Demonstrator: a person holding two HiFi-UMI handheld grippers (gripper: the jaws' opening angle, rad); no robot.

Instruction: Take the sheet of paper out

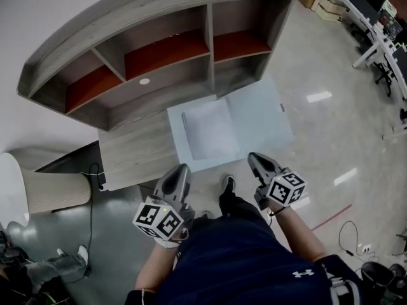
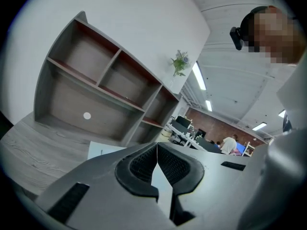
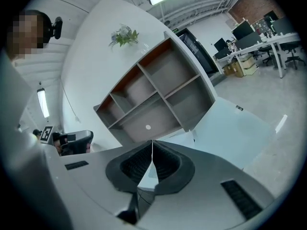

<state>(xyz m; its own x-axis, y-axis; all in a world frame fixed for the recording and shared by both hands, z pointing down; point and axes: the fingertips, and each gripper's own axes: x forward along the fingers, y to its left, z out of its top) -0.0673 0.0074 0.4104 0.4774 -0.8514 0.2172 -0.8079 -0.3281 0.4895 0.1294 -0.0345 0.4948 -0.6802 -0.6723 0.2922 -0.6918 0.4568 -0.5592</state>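
A light blue folder (image 1: 257, 113) lies open on the grey desk (image 1: 137, 154), its right half hanging past the desk's end. A white sheet of paper (image 1: 210, 131) rests on the folder's left half. My left gripper (image 1: 180, 170) hovers at the desk's front edge, just short of the folder's near left corner, jaws shut and empty. My right gripper (image 1: 254, 158) is beside the folder's near edge, also shut on nothing. In the left gripper view the fingertips (image 2: 157, 145) meet, with the folder (image 2: 103, 150) ahead. The right gripper view shows closed tips (image 3: 152, 143) before the folder (image 3: 230, 128).
A grey shelf unit (image 1: 159, 49) with red-lined compartments stands at the desk's back, with a small plant (image 2: 180, 61) on top. A beige rounded seat (image 1: 54, 192) and cables lie on the floor at left. Office desks (image 1: 375, 24) stand at far right.
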